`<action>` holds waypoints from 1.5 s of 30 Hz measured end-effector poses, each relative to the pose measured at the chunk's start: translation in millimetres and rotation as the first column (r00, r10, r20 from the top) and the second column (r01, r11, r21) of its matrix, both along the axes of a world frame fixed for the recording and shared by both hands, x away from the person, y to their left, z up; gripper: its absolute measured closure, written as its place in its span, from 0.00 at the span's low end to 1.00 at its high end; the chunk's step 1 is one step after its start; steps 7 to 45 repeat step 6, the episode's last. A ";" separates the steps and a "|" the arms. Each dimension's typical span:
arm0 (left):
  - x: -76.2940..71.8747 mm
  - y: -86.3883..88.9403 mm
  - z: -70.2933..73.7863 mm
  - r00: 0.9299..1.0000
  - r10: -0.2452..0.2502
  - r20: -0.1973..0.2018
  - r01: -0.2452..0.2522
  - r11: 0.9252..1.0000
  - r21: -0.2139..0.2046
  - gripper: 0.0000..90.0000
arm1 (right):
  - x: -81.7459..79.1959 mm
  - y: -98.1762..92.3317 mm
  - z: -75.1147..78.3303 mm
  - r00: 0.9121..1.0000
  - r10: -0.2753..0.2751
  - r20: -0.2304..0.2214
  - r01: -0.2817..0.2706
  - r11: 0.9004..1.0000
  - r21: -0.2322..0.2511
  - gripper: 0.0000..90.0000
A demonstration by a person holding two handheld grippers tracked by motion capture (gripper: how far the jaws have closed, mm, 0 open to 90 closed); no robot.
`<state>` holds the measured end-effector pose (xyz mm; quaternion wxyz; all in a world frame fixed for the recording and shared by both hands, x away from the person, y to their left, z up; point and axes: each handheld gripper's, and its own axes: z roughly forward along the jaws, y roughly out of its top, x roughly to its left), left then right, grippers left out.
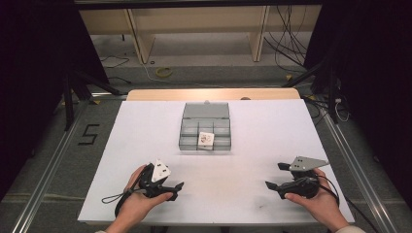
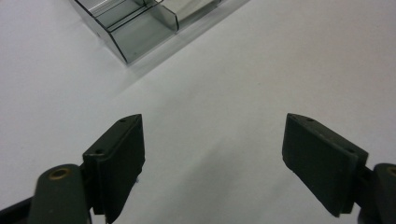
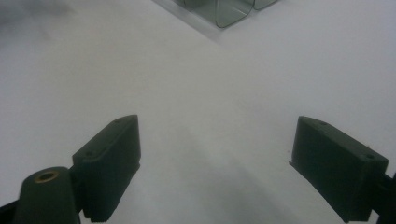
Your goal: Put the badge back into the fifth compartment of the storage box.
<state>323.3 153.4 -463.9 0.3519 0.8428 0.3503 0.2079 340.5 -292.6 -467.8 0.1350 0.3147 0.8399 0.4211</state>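
Two claws wait at the near edge of a white surface (image 1: 145, 136), both gaping wide and holding nothing: the left claw (image 1: 176, 190) in one hand, the right claw (image 1: 274, 175) in the other, each well apart from the clear compartment box (image 1: 205, 132) at the centre. The box, a shallow smoke-tinted plastic organiser split into small cells, sits with its lid (image 1: 206, 110) tilted back; a small white item (image 1: 206, 139) lies in a front middle cell, its detail too small to read. The likely trouble ahead: the light box could skid or tip if a claw nudges a wall instead of dropping cleanly into a cell, and the thin dividers leave little room for wide-set jaws, so the white item may be pushed aside or fumbled. The raised lid could also get knocked shut.
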 end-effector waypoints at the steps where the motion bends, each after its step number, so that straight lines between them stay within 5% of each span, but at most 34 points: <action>1: 0.2 0.3 -0.5 1.000 0.000 0.000 0.000 1.000 0.002 0.23 | 0.1 -0.1 -0.1 1.000 0.001 0.000 -0.001 1.000 0.000 0.18; 45: 0.3 -0.3 -3.0 1.000 0.002 -0.007 -0.002 1.000 0.007 0.23 | 0.0 -0.1 -0.5 1.000 -0.005 -0.005 0.005 1.000 0.000 0.18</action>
